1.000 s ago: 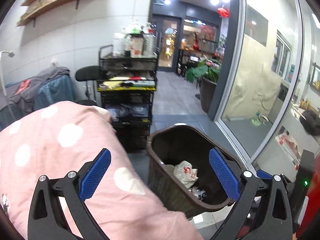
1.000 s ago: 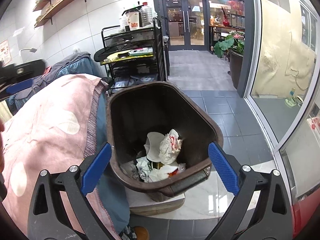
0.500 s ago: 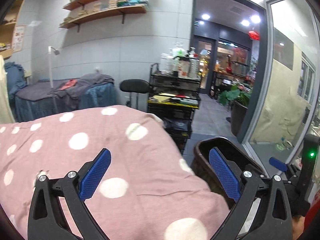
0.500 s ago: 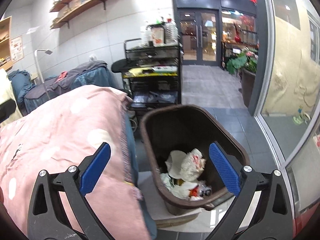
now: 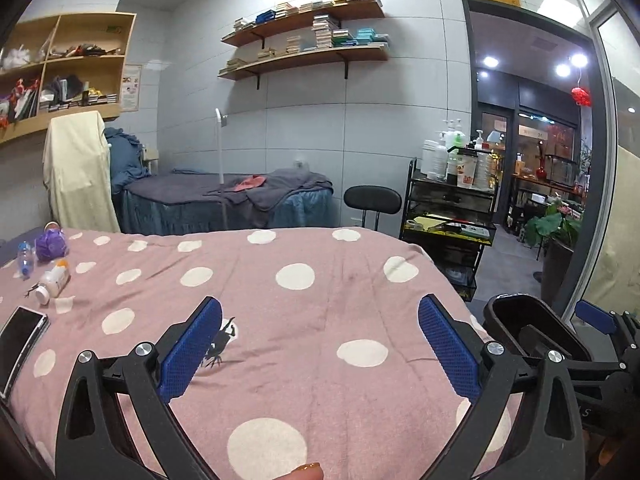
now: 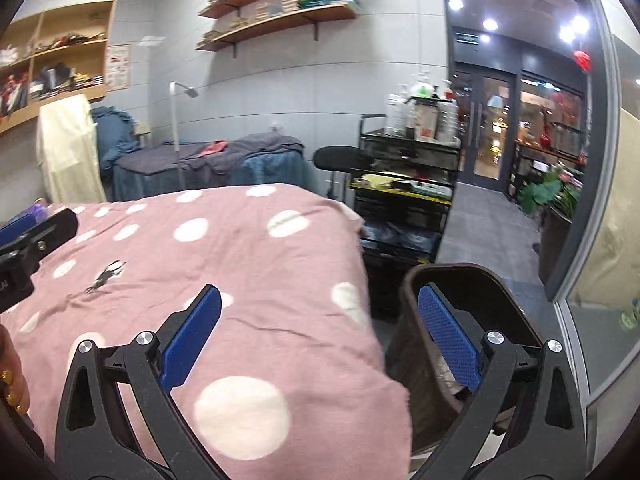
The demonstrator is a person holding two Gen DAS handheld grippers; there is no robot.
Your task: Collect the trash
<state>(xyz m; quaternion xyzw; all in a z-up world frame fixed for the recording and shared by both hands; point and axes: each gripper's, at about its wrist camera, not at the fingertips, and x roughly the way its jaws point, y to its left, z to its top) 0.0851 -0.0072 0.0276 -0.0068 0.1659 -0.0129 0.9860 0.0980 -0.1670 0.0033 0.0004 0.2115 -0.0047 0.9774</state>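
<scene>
Left wrist view: the left gripper [image 5: 320,344] is held with jaws released and nothing between them, over a bed [image 5: 320,288] covered in pink cloth with white dots. A dark bin [image 5: 532,328] is seen at the bed's right end; its contents are hidden in both views. In the right wrist view the right gripper [image 6: 320,340] is likewise spread wide and empty, its right finger [image 6: 448,340] in front of the bin [image 6: 452,280]. At the bed's far left, well apart from the bin, a white bottle [image 5: 52,280], a small clear bottle [image 5: 25,258], a purple bag [image 5: 50,242] and a phone [image 5: 20,344] are lying. A black cart [image 5: 448,216], a stool [image 5: 372,200] and wall shelves [image 5: 308,40] are seen behind
</scene>
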